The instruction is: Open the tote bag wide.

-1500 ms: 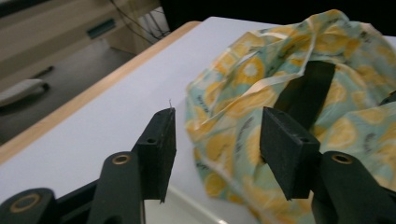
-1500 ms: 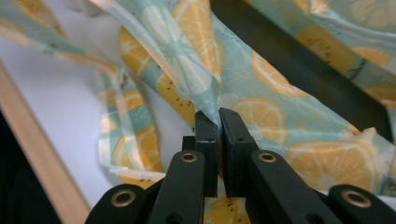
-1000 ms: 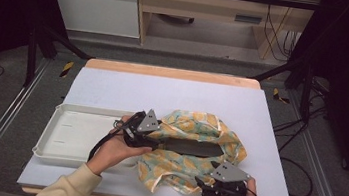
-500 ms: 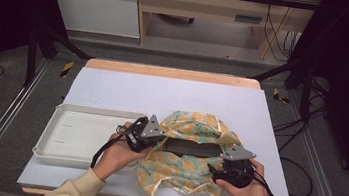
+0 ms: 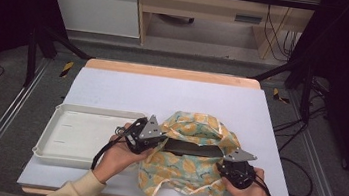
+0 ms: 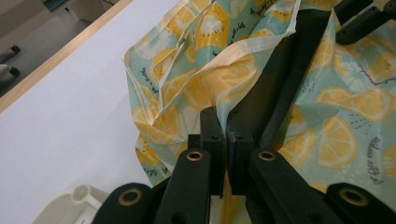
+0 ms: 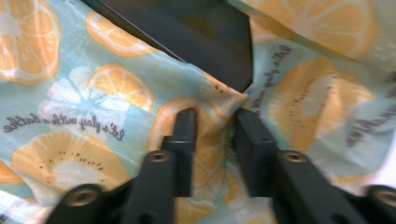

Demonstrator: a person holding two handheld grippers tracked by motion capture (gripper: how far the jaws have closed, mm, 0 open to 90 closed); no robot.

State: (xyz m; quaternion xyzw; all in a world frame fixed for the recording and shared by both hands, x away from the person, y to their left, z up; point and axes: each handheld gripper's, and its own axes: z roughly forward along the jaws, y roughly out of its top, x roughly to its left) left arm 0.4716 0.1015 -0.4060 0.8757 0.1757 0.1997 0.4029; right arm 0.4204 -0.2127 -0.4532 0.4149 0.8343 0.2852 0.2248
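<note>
A cloth bag printed with orange and lemon slices lies bunched on the front middle of the white table. Its mouth gapes around a flat black panel. My left gripper is at the bag's left end, shut on the cream-hemmed cloth edge beside the panel. At the bag's right end, my right gripper is open. Its jaws straddle a ridge of cloth just below the panel's corner. A hand holds each gripper.
A shallow white tray lies on the table's left side, just left of my left gripper. The back half of the table is bare white surface. Its wooden edge runs along the far side, with cables on the floor beyond.
My right gripper has moved from the bag's front right up to its right end. The bag has drawn in narrower and its mouth has spread around the black panel. The left gripper has barely shifted.
</note>
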